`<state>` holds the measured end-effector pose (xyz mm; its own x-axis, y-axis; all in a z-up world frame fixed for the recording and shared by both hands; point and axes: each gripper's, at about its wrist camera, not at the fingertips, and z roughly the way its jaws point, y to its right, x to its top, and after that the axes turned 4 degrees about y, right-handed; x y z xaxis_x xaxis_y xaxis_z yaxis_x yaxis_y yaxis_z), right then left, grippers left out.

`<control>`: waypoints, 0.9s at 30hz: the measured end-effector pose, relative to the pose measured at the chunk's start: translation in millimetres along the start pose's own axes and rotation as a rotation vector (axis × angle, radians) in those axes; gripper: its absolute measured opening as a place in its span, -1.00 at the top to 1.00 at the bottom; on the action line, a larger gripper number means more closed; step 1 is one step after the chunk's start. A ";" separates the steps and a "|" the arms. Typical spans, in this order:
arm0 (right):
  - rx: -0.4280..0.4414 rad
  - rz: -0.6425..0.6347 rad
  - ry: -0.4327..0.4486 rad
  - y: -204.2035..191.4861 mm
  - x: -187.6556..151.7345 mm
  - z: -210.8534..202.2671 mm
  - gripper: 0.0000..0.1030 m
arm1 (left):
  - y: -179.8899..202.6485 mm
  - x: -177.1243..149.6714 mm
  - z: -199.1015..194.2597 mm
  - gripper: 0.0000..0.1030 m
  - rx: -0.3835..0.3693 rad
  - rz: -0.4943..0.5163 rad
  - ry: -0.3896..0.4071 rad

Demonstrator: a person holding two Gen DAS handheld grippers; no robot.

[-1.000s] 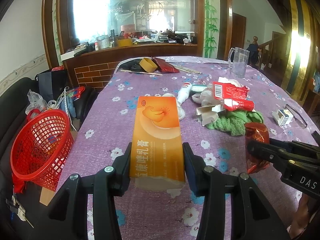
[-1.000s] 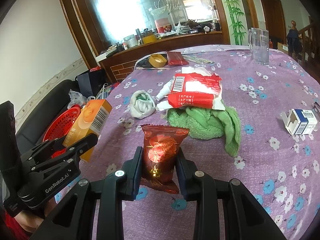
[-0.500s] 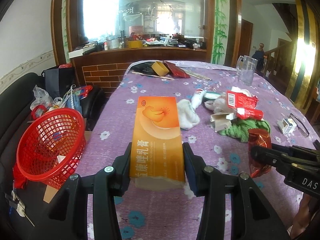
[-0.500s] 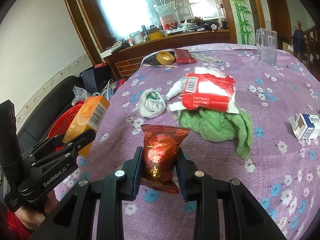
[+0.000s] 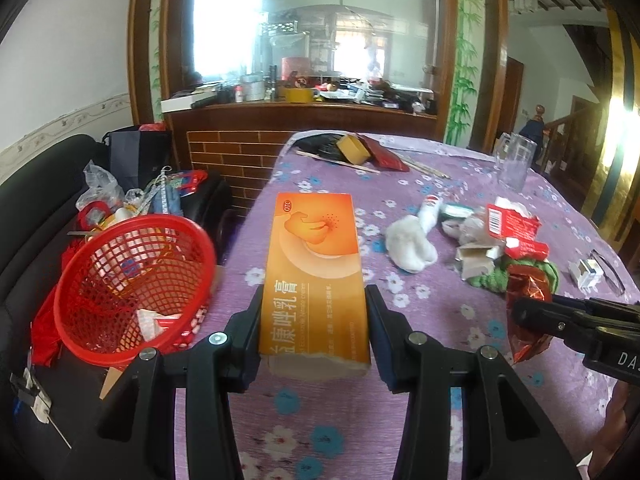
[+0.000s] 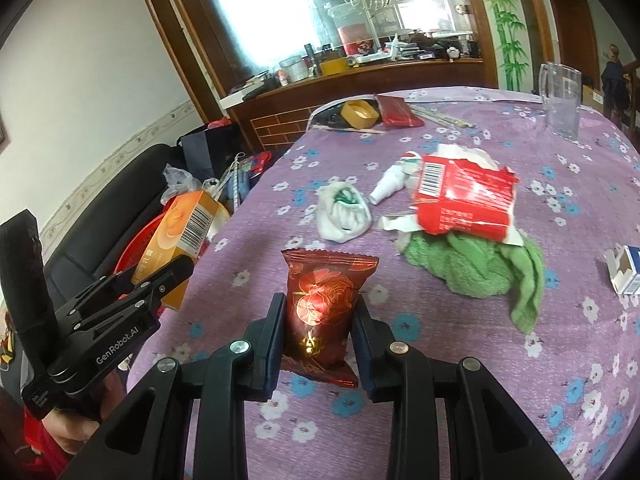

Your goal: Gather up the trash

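Left gripper [image 5: 314,320] is clamped on the orange box [image 5: 314,276] at frame center, red basket [image 5: 132,284] lower left. Right gripper [image 6: 318,340] pinches the red snack packet [image 6: 324,308] mid-frame, above the purple tablecloth [image 6: 500,360].

Left gripper [image 5: 314,322] with orange box [image 5: 314,276]: shifted left toward the table edge; red basket [image 5: 134,286] now larger in the left wrist view and just beside the box, its mouth more open to view. Right gripper [image 6: 316,340] with dark red snack packet [image 6: 322,308]: drawn back; green towel [image 6: 476,268] and torn red wrapper [image 6: 464,200] now farther off, up and right.
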<state>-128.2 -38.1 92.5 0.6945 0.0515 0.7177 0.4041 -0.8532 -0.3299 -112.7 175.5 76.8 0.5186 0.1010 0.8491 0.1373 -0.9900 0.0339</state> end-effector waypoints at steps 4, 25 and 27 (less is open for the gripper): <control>0.024 -0.013 -0.015 -10.6 7.1 8.0 0.34 | -18.9 3.4 -3.4 0.13 0.024 -0.027 0.006; 0.289 -0.104 -0.170 -142.4 68.6 106.8 0.34 | -176.7 4.3 6.4 0.13 0.221 -0.216 -0.058; 0.301 -0.114 -0.187 -158.4 73.3 124.4 0.34 | -183.8 4.1 11.5 0.13 0.236 -0.220 -0.066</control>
<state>-67.2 165.5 121.0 0.7206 0.2549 0.6448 0.6225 -0.6474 -0.4397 -126.0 359.0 67.9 0.5071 0.3238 0.7988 0.4399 -0.8942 0.0832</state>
